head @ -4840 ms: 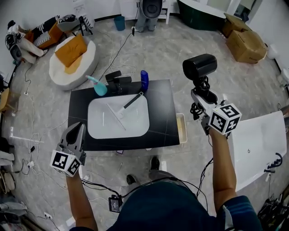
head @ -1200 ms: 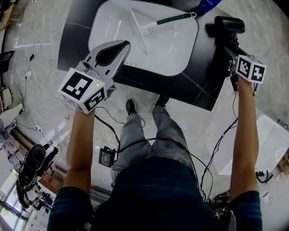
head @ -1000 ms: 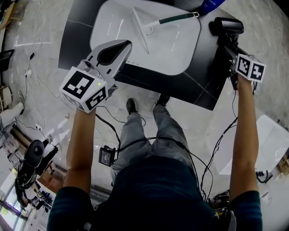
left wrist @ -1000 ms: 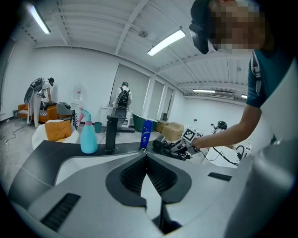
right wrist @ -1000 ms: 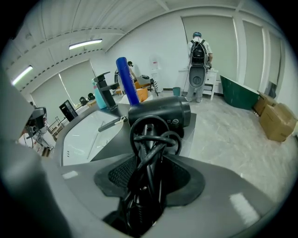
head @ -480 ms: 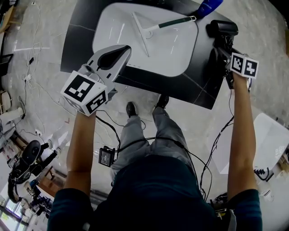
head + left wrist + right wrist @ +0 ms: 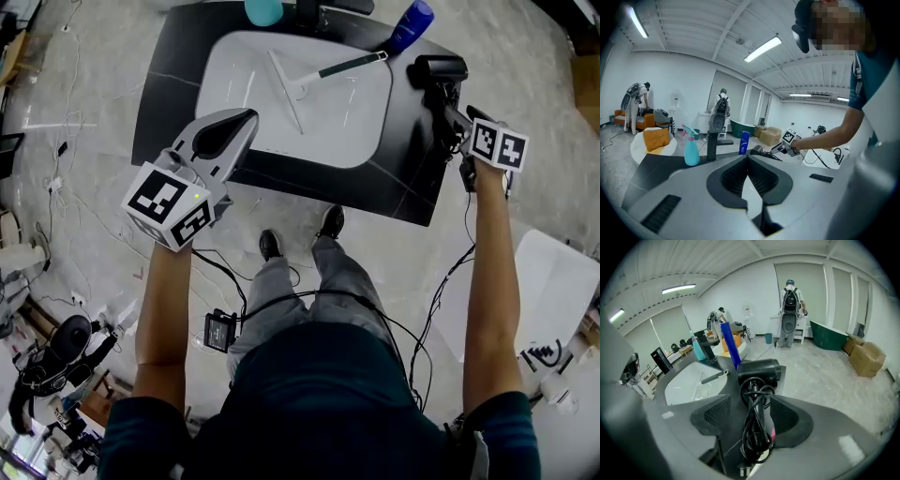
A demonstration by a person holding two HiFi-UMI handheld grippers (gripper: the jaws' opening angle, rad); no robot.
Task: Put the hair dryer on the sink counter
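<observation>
The black hair dryer (image 7: 439,70) lies on the right end of the black sink counter (image 7: 173,56), head toward the far edge, its cord wound round the handle (image 7: 757,427). My right gripper (image 7: 451,111) reaches over the counter's right edge with the handle between its jaws. The jaws are opening: the left pad (image 7: 712,416) stands off the handle and the right pad (image 7: 787,416) sits beside the cord. My left gripper (image 7: 246,117) hovers above the basin's near left edge, shut and holding nothing, with its pads (image 7: 740,176) meeting at the tips.
A white basin (image 7: 234,84) fills the counter's middle, with a squeegee-like tool (image 7: 319,73) lying in it. A blue bottle (image 7: 410,23), a teal spray bottle (image 7: 263,9) and a dark tap (image 7: 323,11) stand along the far edge. Cables trail on the floor (image 7: 75,187).
The right gripper and the hair dryer have shifted a little toward the counter's far right corner in the head view. The left gripper has held its place over the basin's edge.
</observation>
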